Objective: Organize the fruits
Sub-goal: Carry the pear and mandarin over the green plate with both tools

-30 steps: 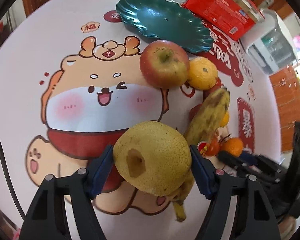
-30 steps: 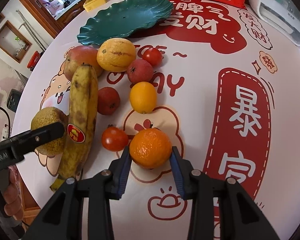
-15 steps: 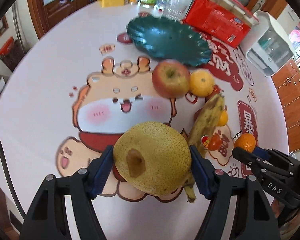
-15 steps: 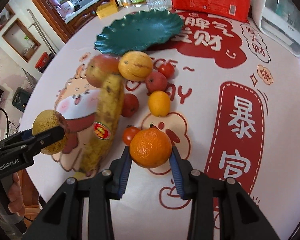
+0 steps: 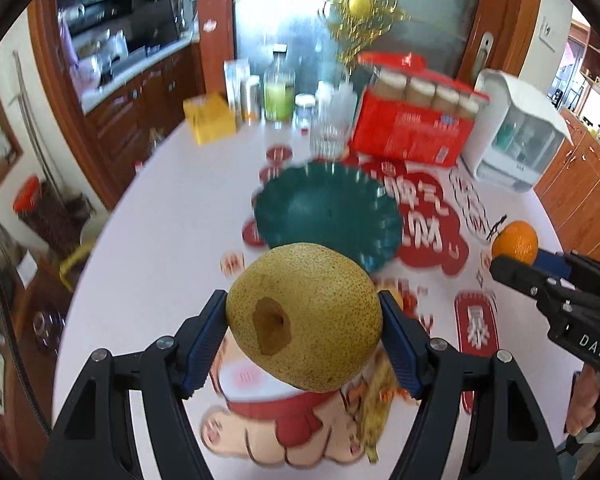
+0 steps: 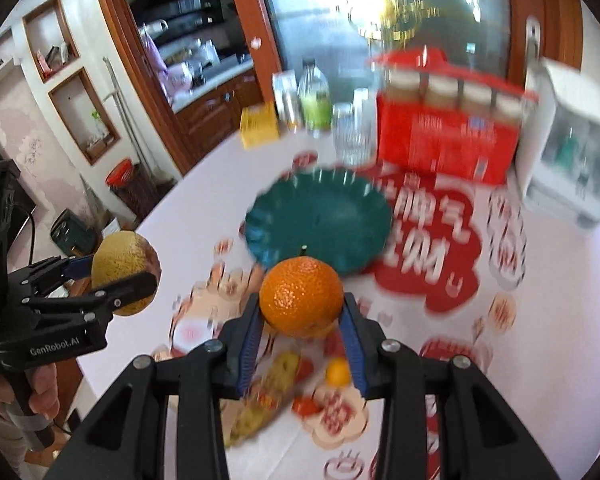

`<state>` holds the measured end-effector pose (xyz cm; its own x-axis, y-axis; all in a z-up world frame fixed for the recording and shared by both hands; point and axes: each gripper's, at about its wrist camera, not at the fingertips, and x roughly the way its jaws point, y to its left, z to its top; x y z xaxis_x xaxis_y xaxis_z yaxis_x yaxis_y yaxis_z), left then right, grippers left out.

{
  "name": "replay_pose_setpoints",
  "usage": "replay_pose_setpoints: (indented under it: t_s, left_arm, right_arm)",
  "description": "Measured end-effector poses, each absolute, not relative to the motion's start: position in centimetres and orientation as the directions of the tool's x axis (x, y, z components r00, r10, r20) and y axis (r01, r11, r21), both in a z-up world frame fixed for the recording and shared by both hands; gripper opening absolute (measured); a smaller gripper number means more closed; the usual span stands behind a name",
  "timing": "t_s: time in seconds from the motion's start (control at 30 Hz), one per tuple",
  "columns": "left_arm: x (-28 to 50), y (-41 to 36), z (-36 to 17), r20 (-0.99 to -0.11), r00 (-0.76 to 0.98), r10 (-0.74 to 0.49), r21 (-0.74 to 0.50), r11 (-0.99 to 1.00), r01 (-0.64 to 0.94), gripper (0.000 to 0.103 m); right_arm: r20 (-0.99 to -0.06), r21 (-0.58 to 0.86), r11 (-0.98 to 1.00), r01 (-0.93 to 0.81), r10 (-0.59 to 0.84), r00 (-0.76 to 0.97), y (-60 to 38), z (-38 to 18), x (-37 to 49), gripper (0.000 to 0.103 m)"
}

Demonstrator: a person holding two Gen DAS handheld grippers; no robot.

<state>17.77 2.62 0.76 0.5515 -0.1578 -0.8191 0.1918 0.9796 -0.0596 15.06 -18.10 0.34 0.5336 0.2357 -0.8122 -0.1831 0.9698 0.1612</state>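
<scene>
My left gripper [image 5: 304, 322] is shut on a yellow-green pear [image 5: 304, 316] and holds it high above the table. The pear also shows in the right wrist view [image 6: 120, 270]. My right gripper [image 6: 302, 320] is shut on an orange [image 6: 302, 296], also lifted; the orange shows at the right of the left wrist view [image 5: 515, 241]. A dark green scalloped plate [image 5: 328, 216] [image 6: 320, 220] lies empty on the table ahead of both. A banana [image 6: 264, 396] and small fruits lie blurred below the right gripper.
A red carton [image 5: 412, 128] [image 6: 448, 136], a white appliance [image 5: 516, 144], bottles and glasses [image 5: 278, 96] and a yellow box [image 5: 210, 118] stand at the table's far edge behind the plate. The table's left edge drops to the floor.
Both grippers have lifted their fruit up off the table and tilted forward. The plate and the room beyond have come into view. The other fruits have dropped low in view.
</scene>
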Motion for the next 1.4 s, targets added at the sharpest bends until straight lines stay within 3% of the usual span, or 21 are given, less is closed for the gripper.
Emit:
replay_pose_setpoints:
  t_s: [0.3, 0.53, 0.93, 1.4]
  left_arm:
    - [26.9, 1.5, 2.5, -0.811, 0.563, -0.16, -0.053, 0.978, 0.202, 0.072]
    - [33.8, 0.1, -3.0, -0.851, 0.491, -0.185, -0.097, 0.975, 0.199, 0.072]
    - [39.4, -2.0, -14.0, -0.921, 0.352, -0.168, -0.089, 0.969, 0.231, 0.072]
    - [41.4, -2.7, -18.2, -0.942, 0.291, -0.165, -0.095, 0.966, 0.239, 0.073]
  right_arm:
    - [-0.798, 0.129, 0.98, -0.152, 0.194, 0.571, -17.7, 2.0, 24.3, 0.038]
    - [-0.867, 0.152, 0.985, -0.085, 0.174, 0.466, -17.8, -4.9, 30.7, 0.038]
    - [-0.94, 0.157, 0.985, -0.069, 0.17, 0.294, -16.5, -15.8, 34.7, 0.038]
    - [-0.946, 0.13, 0.986, -0.106, 0.156, 0.284, -16.4, -18.7, 35.5, 0.04]
